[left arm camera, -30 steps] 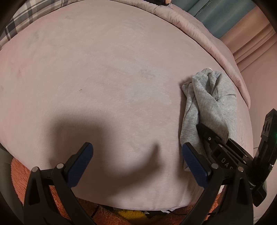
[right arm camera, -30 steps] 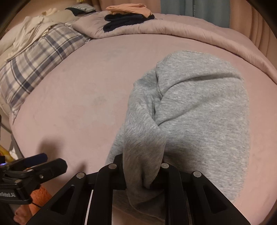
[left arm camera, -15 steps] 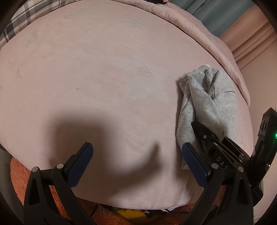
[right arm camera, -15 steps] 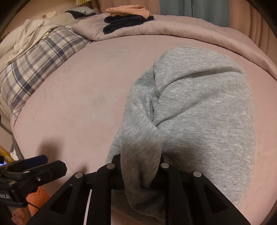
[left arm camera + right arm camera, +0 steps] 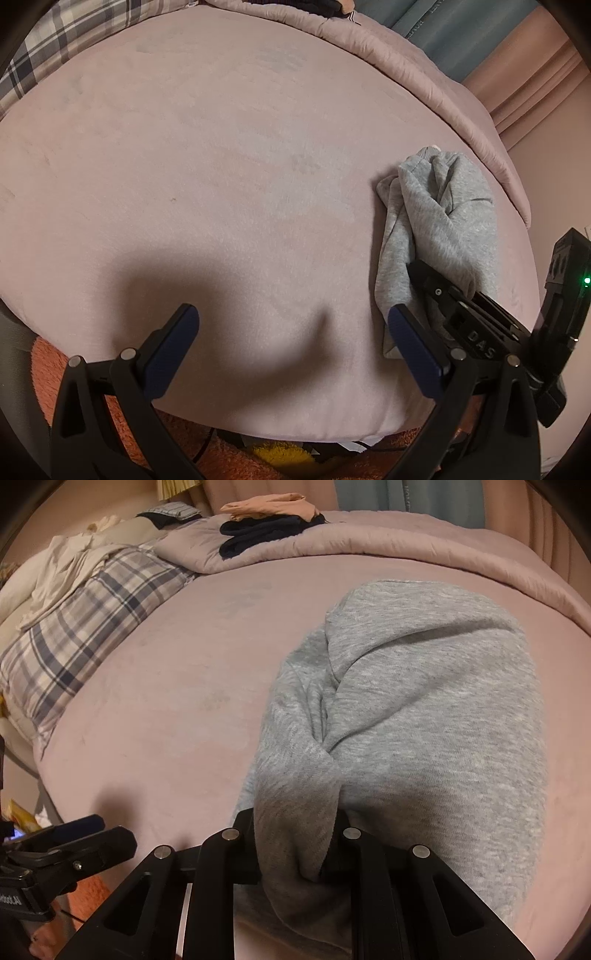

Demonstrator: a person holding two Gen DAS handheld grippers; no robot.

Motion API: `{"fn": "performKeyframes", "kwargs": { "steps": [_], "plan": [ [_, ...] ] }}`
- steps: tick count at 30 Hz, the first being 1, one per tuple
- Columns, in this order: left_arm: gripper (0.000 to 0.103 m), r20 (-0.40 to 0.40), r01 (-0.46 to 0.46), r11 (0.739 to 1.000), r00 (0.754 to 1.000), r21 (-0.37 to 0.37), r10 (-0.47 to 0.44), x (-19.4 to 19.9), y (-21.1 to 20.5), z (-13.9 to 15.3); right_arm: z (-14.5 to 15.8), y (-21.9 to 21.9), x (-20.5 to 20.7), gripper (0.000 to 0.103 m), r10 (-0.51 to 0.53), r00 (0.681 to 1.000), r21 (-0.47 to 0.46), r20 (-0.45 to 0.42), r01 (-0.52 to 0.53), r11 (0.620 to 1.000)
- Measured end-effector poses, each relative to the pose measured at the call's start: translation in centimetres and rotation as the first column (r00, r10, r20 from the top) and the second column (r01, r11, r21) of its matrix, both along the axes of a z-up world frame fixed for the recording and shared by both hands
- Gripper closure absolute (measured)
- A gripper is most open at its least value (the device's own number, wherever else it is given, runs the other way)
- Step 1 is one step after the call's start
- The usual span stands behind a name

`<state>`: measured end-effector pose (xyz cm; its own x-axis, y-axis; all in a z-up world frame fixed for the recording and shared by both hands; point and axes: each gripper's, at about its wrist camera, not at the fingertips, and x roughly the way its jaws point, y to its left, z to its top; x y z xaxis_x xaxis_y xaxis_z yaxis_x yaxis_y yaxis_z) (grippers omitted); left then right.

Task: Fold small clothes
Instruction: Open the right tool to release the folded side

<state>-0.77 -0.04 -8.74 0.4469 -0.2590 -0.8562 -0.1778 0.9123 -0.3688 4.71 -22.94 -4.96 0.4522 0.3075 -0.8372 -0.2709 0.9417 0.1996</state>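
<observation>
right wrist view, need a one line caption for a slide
Right gripper pinching a bunched fold of the grey garment on the pink bed, jaws just easing open a little.

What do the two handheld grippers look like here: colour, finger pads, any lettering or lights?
Both are black plastic with silver pivot screws. The left gripper has dark blue textured pads on its fingers. The right gripper shows triangular cut-outs in its links; seen from the left camera, its body bears raised letters "DAS" and a small green light. No hands or sleeves visible.

Gray garment [image 5: 424,709] bunched in right gripper [image 5: 295,849]
</observation>
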Motion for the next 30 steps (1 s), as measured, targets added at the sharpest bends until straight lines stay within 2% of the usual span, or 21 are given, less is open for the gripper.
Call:
{"fn": "performKeyframes", "kwargs": {
  "steps": [2,4,7,9,13,18,22,26,30],
  "plan": [
    [0.001,0.005,-0.002,1.0,1.0,0.001,0.002,-0.1,0.1,0.1,0.5,0.0,-0.2,0.073,0.019,1.0,0.018,-0.001,-0.019,1.0],
    [0.001,0.012,0.002,1.0,1.0,0.0,-0.002,0.0,0.1,0.3,1.1,-0.1,-0.4,0.049,0.04,0.999,0.061,-0.003,-0.04,0.997],
    [0.001,0.027,0.013,1.0,1.0,-0.015,-0.013,-0.1,0.1,0.6,2.5,-0.7,-0.9,0.033,0.049,0.999,0.139,0.007,-0.05,0.989],
    [0.001,0.039,0.022,0.999,0.999,-0.027,-0.021,-0.1,-0.1,0.9,3.4,-1.1,-1.2,0.028,0.027,0.999,0.124,0.033,-0.031,0.992],
    [0.001,0.051,0.033,0.999,0.998,-0.012,-0.032,0.0,-0.7,1.2,4.4,-2.5,-1.6,0.026,-0.038,0.996,0.082,0.084,0.031,0.996],
    [0.001,0.052,0.052,0.998,0.997,-0.023,-0.051,0.3,-1.3,1.3,4.8,-5.4,-1.6,0.025,-0.127,0.989,0.122,0.073,0.118,0.986],
    [0.001,0.054,0.074,0.997,0.996,-0.013,-0.073,1.0,-2.6,1.4,4.8,-7.6,-1.7,0.017,-0.216,0.974,0.129,0.074,0.206,0.97],
    [0.001,0.056,0.116,0.993,0.992,-0.018,-0.115,1.8,-4.5,1.4,4.1,-10.0,-1.6,0.014,-0.298,0.954,0.163,0.033,0.289,0.943],
    [0.001,0.044,0.17,0.985,0.985,-0.024,-0.169,2.7,-6.7,0.9,3.2,-11.3,-2.0,0.011,-0.332,0.943,0.186,-0.011,0.328,0.926]
  ]
}}
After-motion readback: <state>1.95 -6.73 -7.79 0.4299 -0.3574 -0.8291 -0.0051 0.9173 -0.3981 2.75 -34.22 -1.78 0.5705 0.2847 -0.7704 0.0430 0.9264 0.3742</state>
